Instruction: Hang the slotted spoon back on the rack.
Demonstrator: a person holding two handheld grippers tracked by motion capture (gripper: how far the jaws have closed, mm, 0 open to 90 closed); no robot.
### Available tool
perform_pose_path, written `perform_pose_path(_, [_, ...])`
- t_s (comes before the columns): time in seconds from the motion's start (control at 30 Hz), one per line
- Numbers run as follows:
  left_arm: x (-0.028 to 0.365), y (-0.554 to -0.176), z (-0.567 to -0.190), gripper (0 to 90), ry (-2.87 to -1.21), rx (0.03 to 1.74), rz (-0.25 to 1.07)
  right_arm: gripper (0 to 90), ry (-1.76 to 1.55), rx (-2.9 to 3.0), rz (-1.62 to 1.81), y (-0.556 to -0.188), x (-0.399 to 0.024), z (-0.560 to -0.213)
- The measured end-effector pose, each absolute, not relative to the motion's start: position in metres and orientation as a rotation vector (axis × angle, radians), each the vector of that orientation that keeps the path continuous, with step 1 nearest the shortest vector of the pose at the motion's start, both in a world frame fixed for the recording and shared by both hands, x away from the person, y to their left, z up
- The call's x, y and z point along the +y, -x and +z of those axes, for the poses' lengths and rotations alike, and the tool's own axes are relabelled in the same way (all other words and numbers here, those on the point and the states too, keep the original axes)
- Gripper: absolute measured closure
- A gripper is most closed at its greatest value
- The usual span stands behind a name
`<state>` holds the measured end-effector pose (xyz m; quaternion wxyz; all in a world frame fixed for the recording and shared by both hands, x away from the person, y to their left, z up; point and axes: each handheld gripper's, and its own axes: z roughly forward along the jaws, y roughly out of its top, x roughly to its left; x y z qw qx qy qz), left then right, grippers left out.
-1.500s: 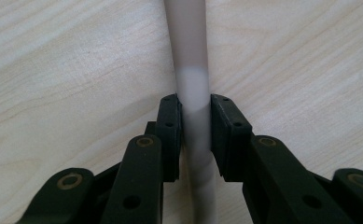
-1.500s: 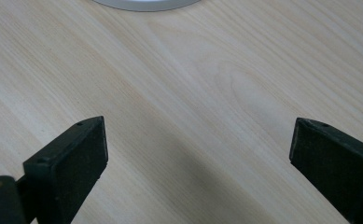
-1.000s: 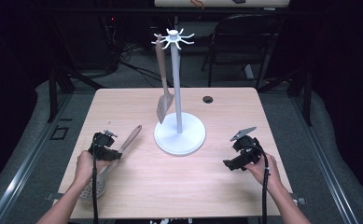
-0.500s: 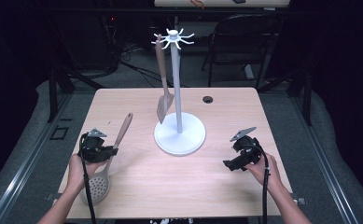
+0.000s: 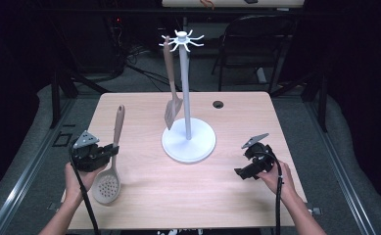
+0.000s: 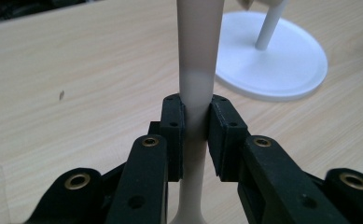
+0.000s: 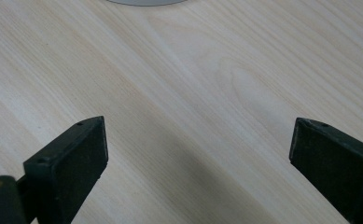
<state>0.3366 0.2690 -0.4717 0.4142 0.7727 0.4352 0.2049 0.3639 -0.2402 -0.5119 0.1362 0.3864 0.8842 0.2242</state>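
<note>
Skimmer (image 5: pixel 110 161), beige with a round perforated bowl and a long handle, is at the left side of the table (image 5: pixel 286 112), clamped in the left gripper (image 5: pixel 110 149). From above, its bowl shows nearest the person, just below and right of the gripper, while the handle runs past the jaws and points away toward the far edge. Whether the bowl touches the wood I cannot tell.

Going by size: the table is pale wood with a small dark hole near its far edge. Near its middle stands a white rack (image 5: pixel 188 142), a round base with an upright pole and a crown of hooks on top. A spatula (image 5: pixel 172 105) of the same beige hangs from one hook, its blade low beside the pole, just above the base.

In the left gripper view the skimmer handle (image 6: pixel 197 84) rises straight up between the two black pads (image 6: pixel 173 135), which press on it from both sides; the jaws are narrow, closed on the handle partway along it. The rack base (image 6: pixel 282 65) lies beyond, to the right.

The right gripper (image 5: pixel 244 171) sits at the right side of the table in the person's right hand (image 5: pixel 276 178), well apart from the rack. Its own view shows both jaws spread wide with bare wood between them, holding nothing
</note>
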Motion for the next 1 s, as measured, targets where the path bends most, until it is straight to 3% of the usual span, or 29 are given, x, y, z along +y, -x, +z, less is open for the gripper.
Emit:
perform_pose_path(0.5, [0.226,-0.349,-0.448,77.4,-1.880,0.902,0.548,3.9,-1.141,2.545,0.645,-0.361,-0.246,-0.514])
perform_pose_path(1.0, [0.183,-0.367,-0.418,77.4,-1.815,0.834,0.577,3.9,-1.151,2.543,0.626,-0.360,-0.248,-0.514])
